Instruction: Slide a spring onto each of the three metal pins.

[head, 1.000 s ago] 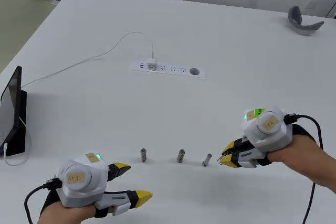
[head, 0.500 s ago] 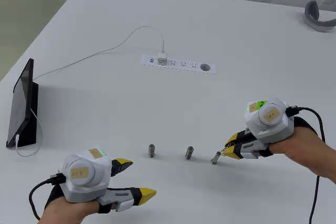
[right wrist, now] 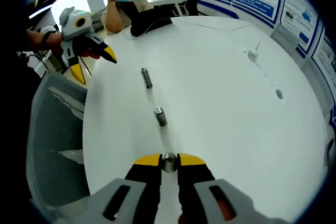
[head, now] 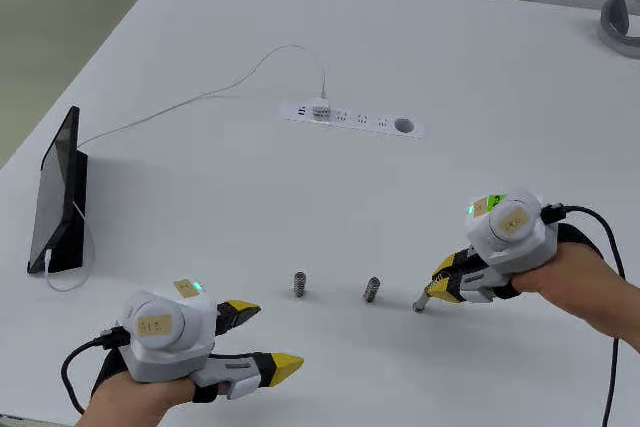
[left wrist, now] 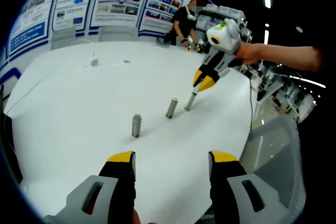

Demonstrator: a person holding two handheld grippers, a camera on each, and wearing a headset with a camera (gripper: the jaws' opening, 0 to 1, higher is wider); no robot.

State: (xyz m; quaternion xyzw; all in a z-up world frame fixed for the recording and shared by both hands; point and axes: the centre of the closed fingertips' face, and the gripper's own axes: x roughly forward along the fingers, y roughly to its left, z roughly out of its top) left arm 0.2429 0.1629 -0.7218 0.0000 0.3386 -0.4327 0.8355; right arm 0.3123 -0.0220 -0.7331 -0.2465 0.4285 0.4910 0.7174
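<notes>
**Right tongs pinch the third pin, left tongs spread**

Head view: on the white tabletop, on the person's side of the white power strip, stand two short metal pins wrapped in grey coil springs, the left sprung pin and the middle sprung pin. The yellow-tipped right tongs grip the slim grey third pin, which leans with its foot on the tabletop. The yellow-tipped left tongs hang spread and hold nothing, farther from the strip than the pins.

Left gripper view: its jaws stand wide apart, and the three pins line up beyond them.

Right gripper view: its tips pinch the third pin's round top (whether a spring is on it, I cannot tell).
</notes>
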